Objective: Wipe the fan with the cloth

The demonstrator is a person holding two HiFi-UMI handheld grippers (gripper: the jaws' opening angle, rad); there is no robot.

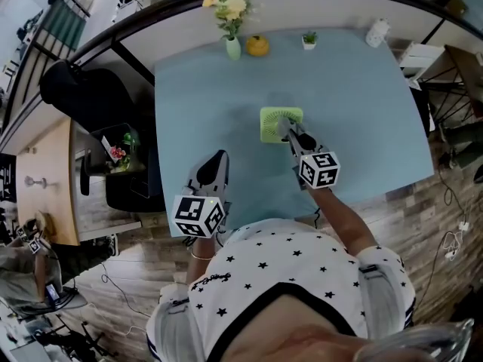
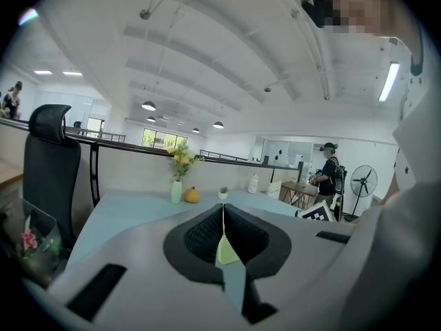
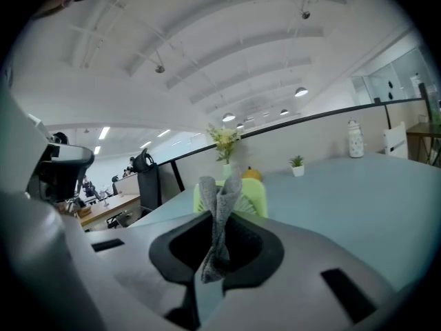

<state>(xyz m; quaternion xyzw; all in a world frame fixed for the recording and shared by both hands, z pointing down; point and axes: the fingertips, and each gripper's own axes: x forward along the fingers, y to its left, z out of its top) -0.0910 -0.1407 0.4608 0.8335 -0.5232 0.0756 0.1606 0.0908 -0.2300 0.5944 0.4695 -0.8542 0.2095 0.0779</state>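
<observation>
One fan (image 1: 270,127): bench (image 1: 204,96) middle, partly hidden behind right gripper (image 1: 287,126).
One cloth (image 3: 220,219): pinched in its fingers (image 3: 185,245).
Left gripper (image 1: 217,161): fingers clenched, empty.

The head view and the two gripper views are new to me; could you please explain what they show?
A person holds a two-jaw gripper in each hand. The head view looks down from the person's head; each gripper view looks along that gripper's jaws. On the blue table stand a green fan, a vase of flowers, an orange ornament, a small potted plant and a white jar. The right gripper pinches a grey cloth by the fan; the left gripper is shut, empty.
</observation>
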